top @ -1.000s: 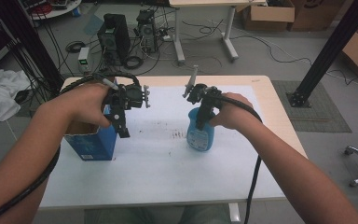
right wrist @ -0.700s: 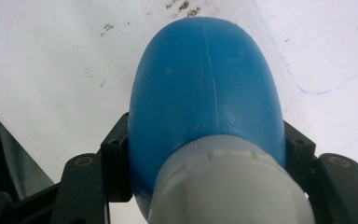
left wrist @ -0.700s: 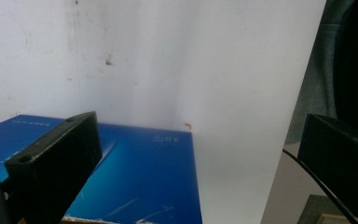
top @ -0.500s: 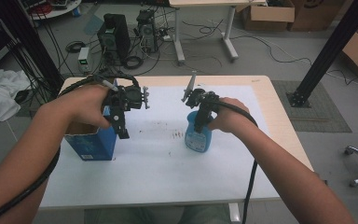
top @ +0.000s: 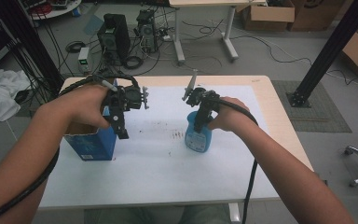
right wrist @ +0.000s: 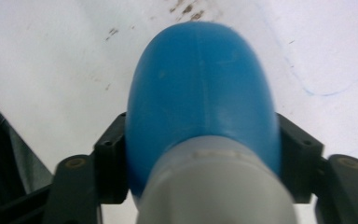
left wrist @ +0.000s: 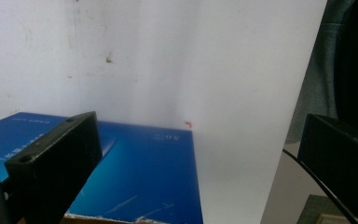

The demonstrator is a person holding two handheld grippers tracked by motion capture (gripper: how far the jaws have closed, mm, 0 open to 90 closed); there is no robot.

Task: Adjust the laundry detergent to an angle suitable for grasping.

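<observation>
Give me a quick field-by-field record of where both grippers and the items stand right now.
left gripper: jaws open, hovering beside the top of the blue box, nothing between them
right gripper: jaws either side of the blue bottle just below its grey cap; they have just been opening, pad contact unclear
blue bottle: upright on the white table sheet
blue box: upright at the sheet's left edge, top open
between items: small brown specks on the sheet
</observation>
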